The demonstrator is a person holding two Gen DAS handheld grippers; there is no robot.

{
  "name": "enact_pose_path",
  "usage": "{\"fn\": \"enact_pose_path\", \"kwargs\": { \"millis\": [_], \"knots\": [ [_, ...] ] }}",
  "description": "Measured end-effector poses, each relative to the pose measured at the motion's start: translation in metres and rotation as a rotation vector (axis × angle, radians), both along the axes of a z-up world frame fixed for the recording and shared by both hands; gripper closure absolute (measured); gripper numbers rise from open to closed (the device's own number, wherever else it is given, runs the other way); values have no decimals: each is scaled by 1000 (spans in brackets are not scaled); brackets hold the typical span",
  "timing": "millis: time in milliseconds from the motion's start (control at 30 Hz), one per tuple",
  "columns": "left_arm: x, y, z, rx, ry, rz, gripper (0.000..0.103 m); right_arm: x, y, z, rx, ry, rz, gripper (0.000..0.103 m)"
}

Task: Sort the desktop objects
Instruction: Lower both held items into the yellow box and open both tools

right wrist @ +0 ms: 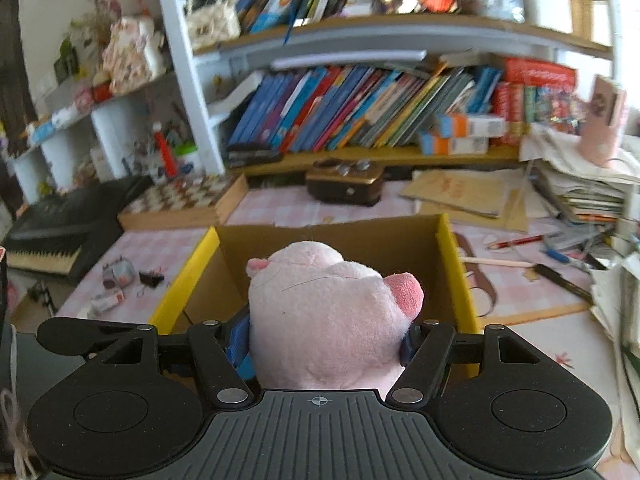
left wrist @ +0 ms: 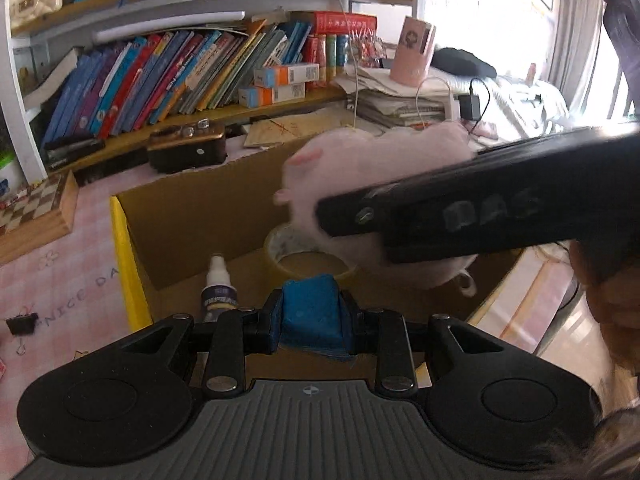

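A soft pink plush pig toy (right wrist: 328, 320) sits clamped between the blue-padded fingers of the right gripper (right wrist: 326, 340), its snout turned to the right in the right wrist view, held above the open brown cardboard box with yellow-taped edges (right wrist: 456, 268). The right gripper angles downward toward the box mouth, the toy filling the gap between its fingers.

From the left wrist view, the right gripper's long black body (left wrist: 472, 208) cuts in from the right edge, slanting down to the left over the box (left wrist: 192, 216), with the pig toy (left wrist: 360, 168) blurred at its tip. A person's hand (left wrist: 612, 292) appears to grip that body at the right edge, though the view there is dark and smeared.

The left gripper (left wrist: 311, 318) tilts down over the near side of the box, its fingers pressed together with nothing between the blue pads. Inside the box lie a roll of clear packing tape (left wrist: 306, 254) and a small white dropper bottle with a dark label (left wrist: 219, 288). A black binder clip (left wrist: 22, 322) rests on the pink checked worktop (left wrist: 60, 272) to the left of the box.
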State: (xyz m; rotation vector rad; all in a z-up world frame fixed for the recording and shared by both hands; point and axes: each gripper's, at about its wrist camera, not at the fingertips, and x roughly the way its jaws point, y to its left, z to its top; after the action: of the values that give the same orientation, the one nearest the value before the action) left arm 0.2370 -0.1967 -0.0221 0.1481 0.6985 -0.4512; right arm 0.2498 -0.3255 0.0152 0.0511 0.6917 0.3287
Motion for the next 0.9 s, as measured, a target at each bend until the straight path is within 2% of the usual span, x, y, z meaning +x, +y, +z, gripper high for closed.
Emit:
{"fn": "enact_pose_path", "kwargs": {
  "millis": [100,200,367,500,567,633,667,700,767,900],
  "knots": [
    [6,-1,-3,23,13,14,77,14,7,-11,-14,47,32,35],
    [14,4,-9,-3,56,35,77,28,11,-21,-29,92,57,35],
    [18,-1,-11,6,66,36,77,48,11,-32,-45,157,67,35],
    [18,-2,-12,8,61,36,71,57,14,-35,-59,186,86,31],
    [16,-3,-10,3,46,33,61,58,14,-35,-48,193,81,29],
    [13,-3,-5,-6,21,27,42,56,10,-33,-23,174,74,28],
    [11,-3,-2,-17,12,15,36,55,9,-30,-14,162,70,25],
    [8,-5,0,-26,1,3,20,53,8,-28,-8,147,67,21],
    [2,-6,5,-6,-35,20,15,49,6,-19,-11,99,60,16],
    [-9,2,16,-55,-65,38,11,40,-1,-3,13,19,39,14]
  ]
}}
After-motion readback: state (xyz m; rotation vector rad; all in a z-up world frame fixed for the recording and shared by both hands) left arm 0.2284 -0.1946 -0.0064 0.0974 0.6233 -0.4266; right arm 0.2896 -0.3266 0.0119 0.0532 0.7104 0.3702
